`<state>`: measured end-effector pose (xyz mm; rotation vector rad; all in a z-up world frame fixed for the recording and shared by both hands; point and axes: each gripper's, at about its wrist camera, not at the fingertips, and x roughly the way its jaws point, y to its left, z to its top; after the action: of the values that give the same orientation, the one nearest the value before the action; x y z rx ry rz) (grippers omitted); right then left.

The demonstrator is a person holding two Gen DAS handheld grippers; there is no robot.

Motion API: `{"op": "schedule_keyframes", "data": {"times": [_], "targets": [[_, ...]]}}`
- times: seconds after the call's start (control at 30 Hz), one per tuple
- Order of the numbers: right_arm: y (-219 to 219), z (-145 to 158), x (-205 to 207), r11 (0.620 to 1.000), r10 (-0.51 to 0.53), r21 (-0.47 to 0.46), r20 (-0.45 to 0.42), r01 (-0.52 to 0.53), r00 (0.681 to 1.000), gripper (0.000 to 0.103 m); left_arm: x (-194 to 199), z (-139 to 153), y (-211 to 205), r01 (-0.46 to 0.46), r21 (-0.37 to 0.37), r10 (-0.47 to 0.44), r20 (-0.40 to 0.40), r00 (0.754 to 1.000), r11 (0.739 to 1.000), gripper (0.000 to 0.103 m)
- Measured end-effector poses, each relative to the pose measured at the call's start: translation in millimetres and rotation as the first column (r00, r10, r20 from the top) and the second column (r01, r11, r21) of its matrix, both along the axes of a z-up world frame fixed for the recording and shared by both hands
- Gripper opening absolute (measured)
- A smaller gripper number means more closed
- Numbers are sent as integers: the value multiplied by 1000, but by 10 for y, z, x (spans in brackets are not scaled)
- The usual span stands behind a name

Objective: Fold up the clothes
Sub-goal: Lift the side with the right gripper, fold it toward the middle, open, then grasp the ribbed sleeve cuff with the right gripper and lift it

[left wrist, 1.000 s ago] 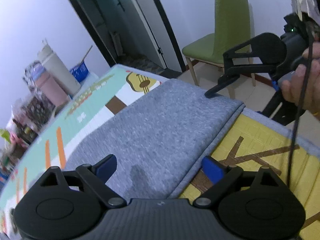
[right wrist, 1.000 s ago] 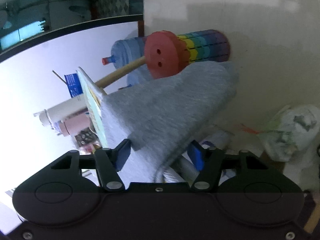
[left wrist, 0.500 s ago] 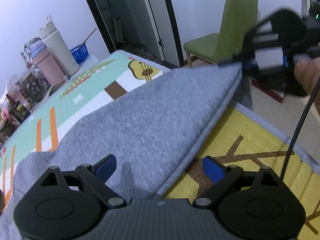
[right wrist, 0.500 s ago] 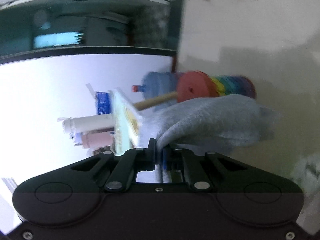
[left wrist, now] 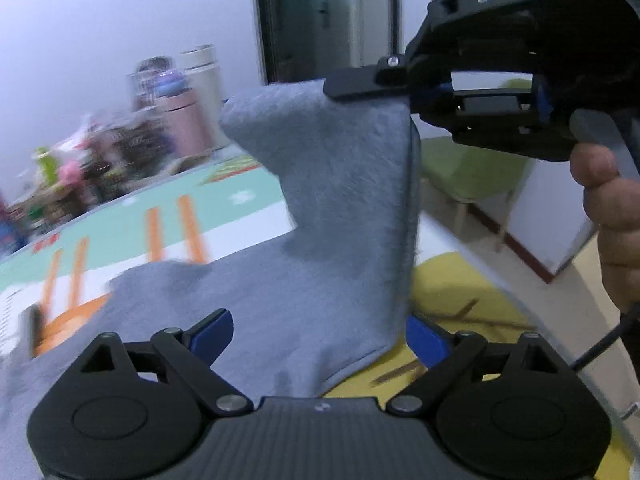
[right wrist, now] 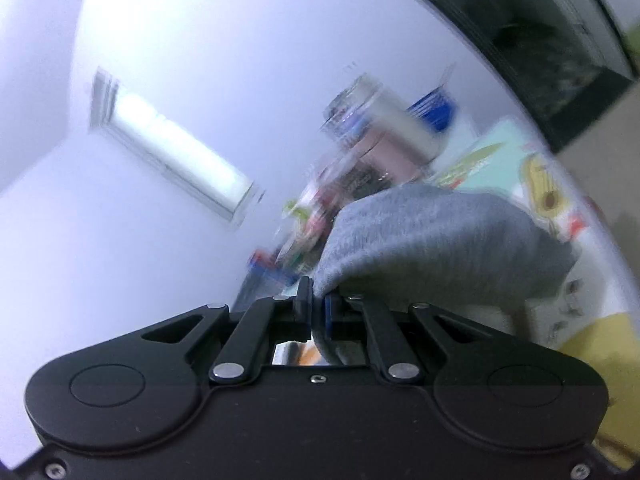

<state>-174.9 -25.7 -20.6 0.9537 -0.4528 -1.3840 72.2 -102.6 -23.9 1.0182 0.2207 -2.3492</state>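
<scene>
The right gripper [right wrist: 318, 312] has its jaws clamped on an edge of the grey garment [left wrist: 344, 208], which hangs from them onto the patterned mat [left wrist: 240, 200]. The left gripper [left wrist: 320, 330] has its jaws apart, the garment's lower hem lying between them unpinched.

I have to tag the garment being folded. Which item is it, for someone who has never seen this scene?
On the colourful play mat, find the grey garment. The right tongs pinch one corner and hold it up. It is the only plain grey cloth, unlike the printed mat underneath.
</scene>
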Motion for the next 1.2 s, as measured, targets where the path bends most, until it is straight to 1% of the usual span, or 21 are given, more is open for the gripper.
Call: {"op": "schedule_keyframes", "data": {"times": [0.07, 0.17, 0.27, 0.43, 0.6, 0.7, 0.83, 0.93, 1.07, 1.13, 1.2], "targets": [[-196, 88, 263, 998, 53, 25, -51, -51, 997, 6, 257, 70, -65, -53, 3, 52, 17, 998, 999, 95], [-442, 151, 631, 990, 129, 59, -62, -126, 990, 6, 670, 168, -166, -122, 5, 122, 40, 992, 992, 95], [-549, 185, 1052, 981, 175, 107, -114, -163, 978, 6, 1086, 235, -242, -185, -3, 185, 74, 980, 983, 95], [-511, 174, 1786, 964, 224, 180, -169, -194, 960, 6, 1767, 305, -358, -274, 4, 272, 97, 957, 962, 95], [-593, 79, 2447, 942, 257, 273, -201, -197, 945, 6, 2378, 350, -492, -311, 17, 308, 100, 946, 950, 95], [-670, -54, 2902, 923, 267, 344, -258, -170, 928, 6, 2680, 351, -573, -303, 36, 298, 99, 949, 952, 95], [-693, -238, 3433, 902, 230, 424, -326, -76, 917, 9, 3022, 317, -681, -283, 74, 274, 109, 956, 956, 95], [-673, -312, 3637, 881, 199, 473, -343, -14, 918, 11, 3250, 259, -748, -262, 106, 251, 111, 962, 959, 96], [-655, -397, 3826, 840, 159, 537, -387, 82, 908, 17, 3429, 162, -876, -248, 179, 227, 130, 965, 952, 96], [-682, -435, 3888, 813, 155, 569, -413, 121, 898, 24, 3473, 113, -928, -242, 208, 216, 138, 966, 948, 96], [-653, -445, 3971, 786, 159, 597, -445, 160, 881, 24, 3509, 65, -974, -236, 234, 206, 145, 968, 943, 96]]}}
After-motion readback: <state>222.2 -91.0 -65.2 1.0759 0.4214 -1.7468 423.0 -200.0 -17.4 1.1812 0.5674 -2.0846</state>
